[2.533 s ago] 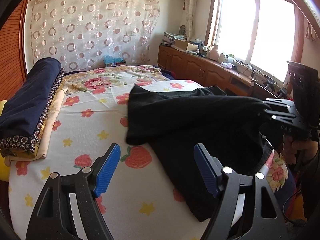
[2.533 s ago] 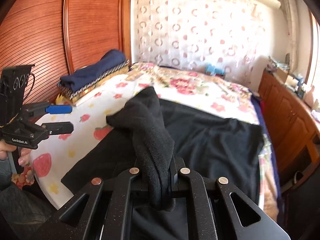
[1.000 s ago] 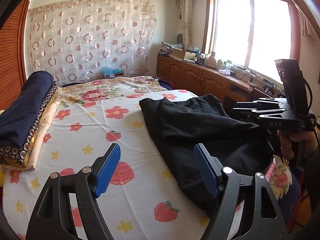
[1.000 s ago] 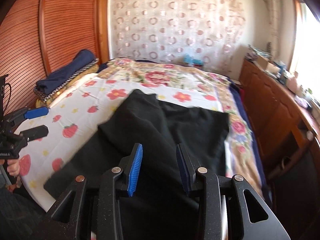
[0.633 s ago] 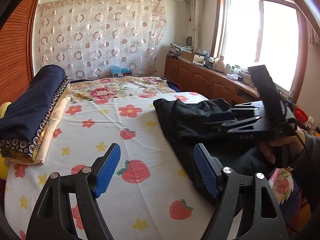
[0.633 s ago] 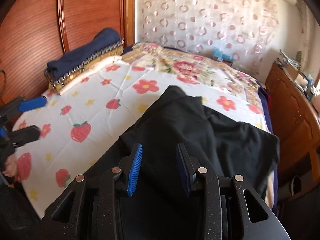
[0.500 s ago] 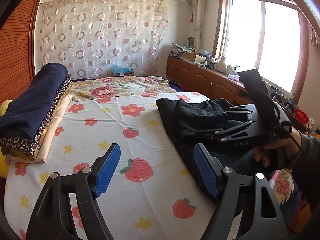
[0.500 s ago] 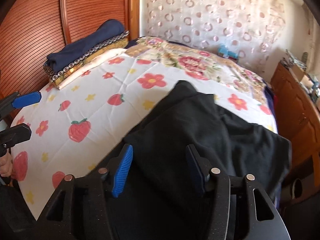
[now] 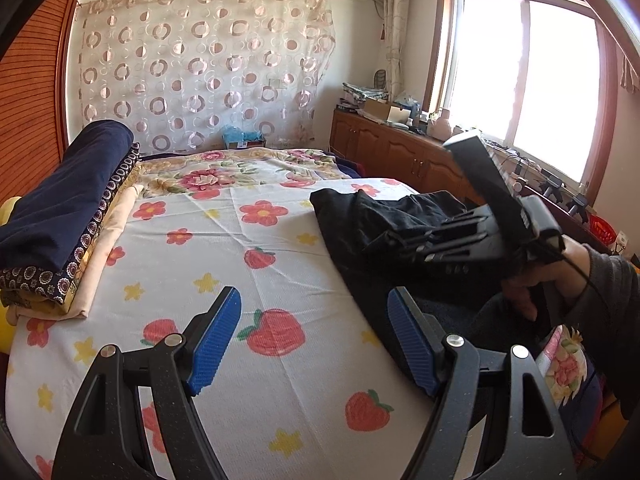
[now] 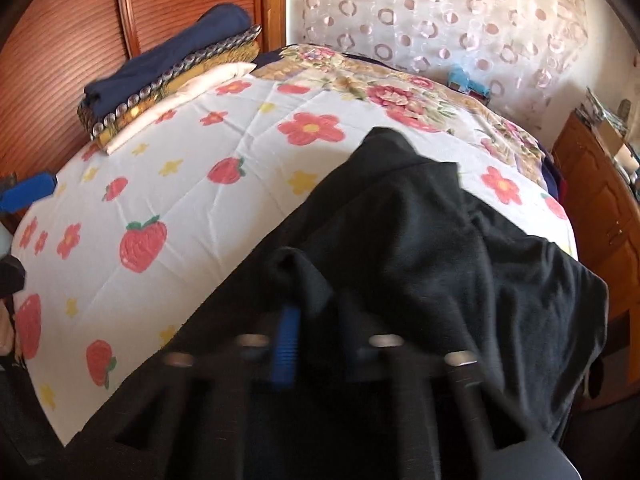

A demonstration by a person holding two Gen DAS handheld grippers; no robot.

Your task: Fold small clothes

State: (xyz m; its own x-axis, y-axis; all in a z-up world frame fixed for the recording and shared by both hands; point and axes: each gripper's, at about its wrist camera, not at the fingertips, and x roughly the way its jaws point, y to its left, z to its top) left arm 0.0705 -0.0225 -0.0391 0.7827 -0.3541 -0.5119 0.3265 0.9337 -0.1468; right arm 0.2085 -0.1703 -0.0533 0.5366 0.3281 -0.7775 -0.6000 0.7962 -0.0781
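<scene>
Over on the bed's window-side edge, a soft, rumpled black garment (image 10: 420,248) sprawls on the smooth strawberry-print sheet (image 9: 224,256). Right gripper (image 10: 312,320) has just been snapping shut, pinching a raised fold of it; the right-wrist view is blurry there. Left gripper (image 9: 314,340) hangs wide apart over bare sheet, nothing between its ribbed blue pads. Only the left view shows the window (image 9: 520,88). Folded blankets (image 9: 60,216) line the far edge, leaving loads of sheet free in between.

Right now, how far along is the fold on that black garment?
Done: one layer of the black garment already lies doubled over on the floral bedsheet, though rumpled. In hand: the right tool has just closed its jaws on a bunched edge of the cloth. Left: carrying that edge over and flattening it; the left tool hangs open above the sheet, holding nothing.
</scene>
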